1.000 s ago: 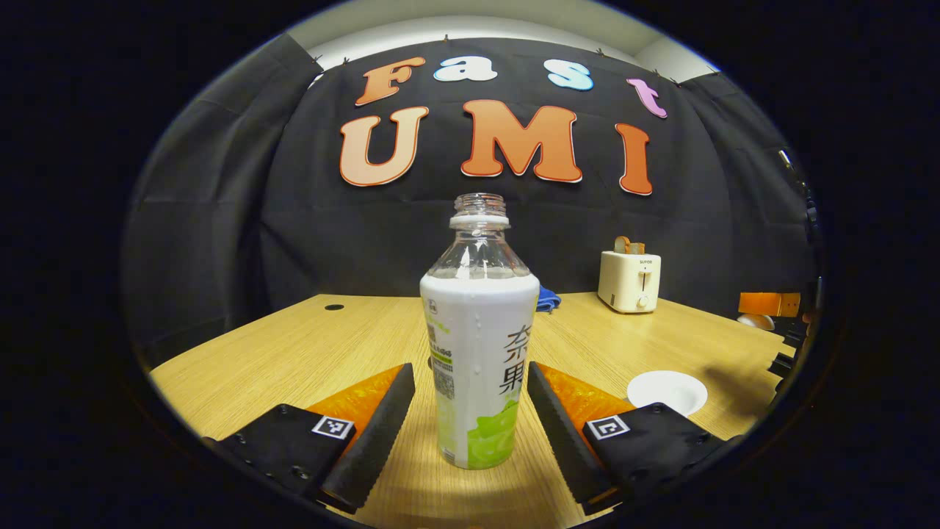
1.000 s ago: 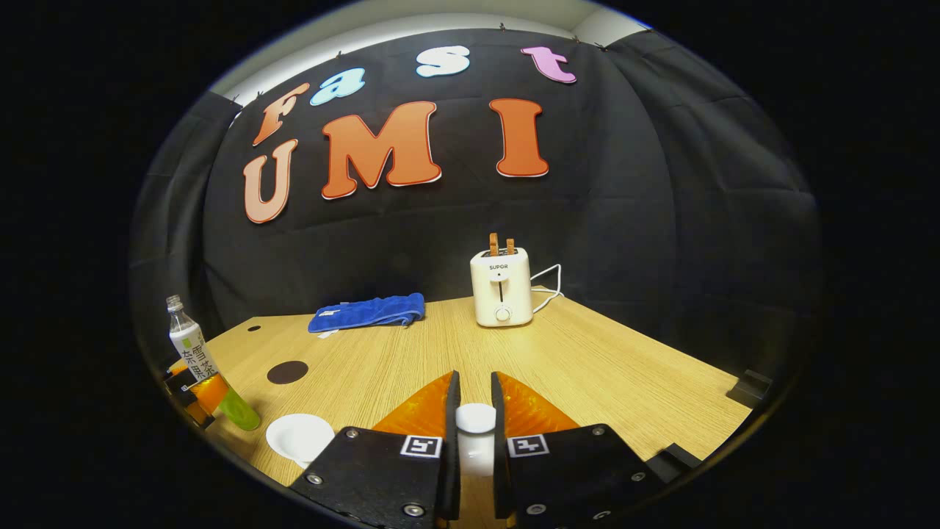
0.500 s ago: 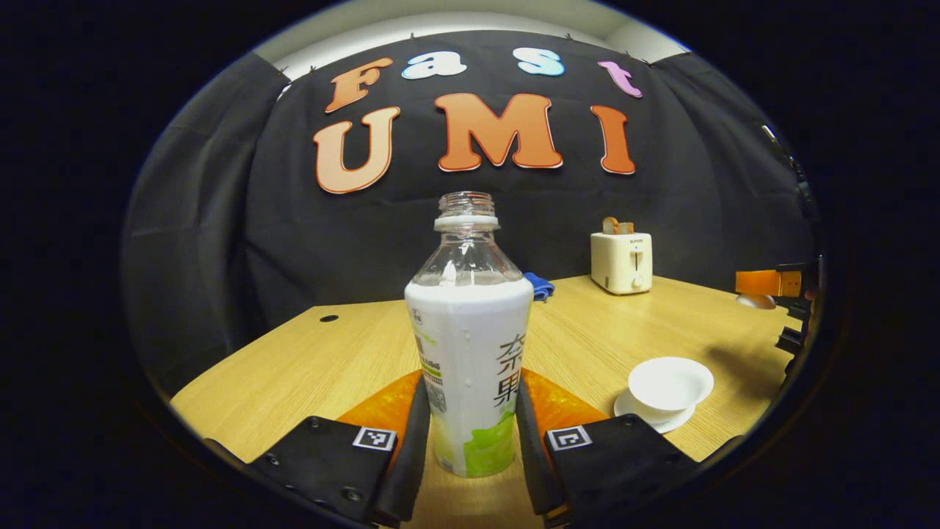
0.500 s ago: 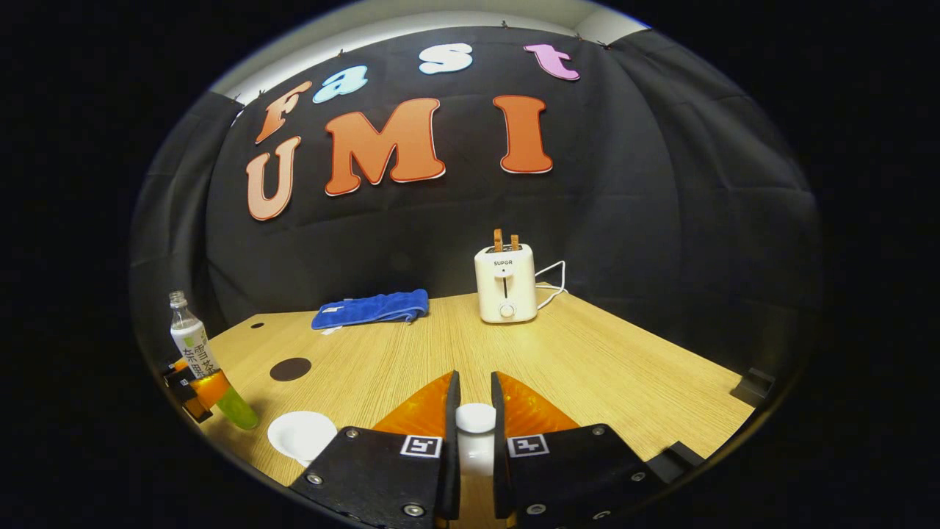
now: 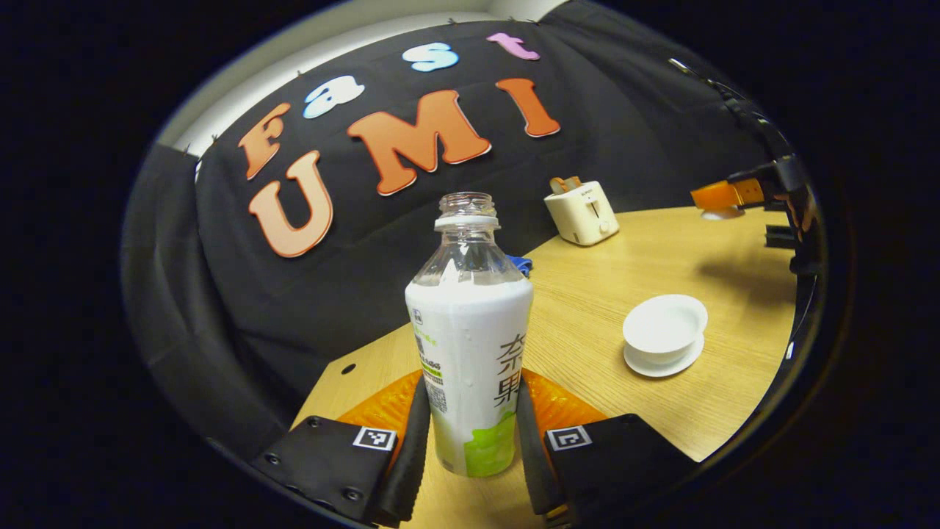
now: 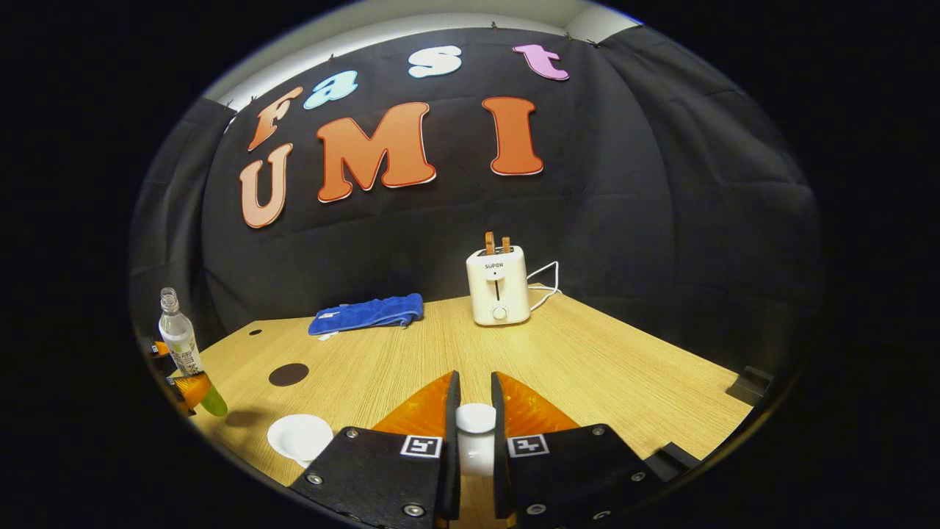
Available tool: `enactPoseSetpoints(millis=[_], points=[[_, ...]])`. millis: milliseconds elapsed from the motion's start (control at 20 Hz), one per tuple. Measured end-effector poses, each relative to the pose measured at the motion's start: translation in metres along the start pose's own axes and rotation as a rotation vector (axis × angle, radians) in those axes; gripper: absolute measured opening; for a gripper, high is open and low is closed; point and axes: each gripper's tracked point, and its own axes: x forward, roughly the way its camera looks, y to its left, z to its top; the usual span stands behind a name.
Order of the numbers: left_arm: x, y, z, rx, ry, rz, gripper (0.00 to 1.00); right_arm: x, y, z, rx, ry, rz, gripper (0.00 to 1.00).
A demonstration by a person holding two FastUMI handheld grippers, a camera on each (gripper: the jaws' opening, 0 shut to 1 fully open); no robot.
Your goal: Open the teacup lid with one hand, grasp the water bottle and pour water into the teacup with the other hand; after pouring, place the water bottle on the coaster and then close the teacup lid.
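A capless water bottle [image 5: 470, 345] with a white and green label stands between the fingers of my left gripper [image 5: 472, 389], which is shut on its lower body. In the right gripper view, the same bottle [image 6: 178, 339] hangs above the table at the far left, over its own shadow. The white teacup [image 5: 664, 327] sits uncovered on its saucer to the right. My right gripper [image 6: 475, 376] is shut on the knob of the white teacup lid [image 6: 476, 419], held in the air. The dark round coaster [image 6: 288, 374] lies beyond the teacup [image 6: 299, 435].
A cream toaster [image 6: 498, 286] with its cord stands at the back of the wooden table [image 6: 602, 367]. A blue towel [image 6: 367, 313] lies at the back left. The other gripper [image 5: 727, 195] hovers far right in the left gripper view.
My left gripper went from open around the bottle to shut on it, then lifted it, and the left view has tilted. The right gripper has stayed still with the lid.
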Motion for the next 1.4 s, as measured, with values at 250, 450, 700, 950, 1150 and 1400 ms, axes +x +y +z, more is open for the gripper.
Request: enactPoseSetpoints(millis=[250,450,700,950,1150,1400], points=[[0.005,-0.012,0.007,0.258,0.031,-0.028,0.58,-0.001,-0.002,0.001,0.007,0.002,0.001,0.18],[0.011,-0.023,0.002,0.445,0.072,-0.082,0.6,-0.002,-0.006,0.003,0.022,-0.001,0.001,0.18],[0.012,-0.027,0.001,0.668,0.098,-0.128,0.6,-0.002,-0.011,0.001,0.03,0.004,-0.009,0.18],[0.028,-0.039,0.0,0.827,0.127,-0.184,0.6,-0.001,-0.007,-0.001,0.02,0.011,-0.002,0.18],[0.032,-0.04,-0.003,0.945,0.151,-0.21,0.58,0.0,-0.004,-0.003,0.012,0.019,0.006,0.18],[0.036,-0.041,0.0,1.061,0.176,-0.246,0.58,0.0,-0.004,-0.005,0.011,0.024,0.007,0.18]])
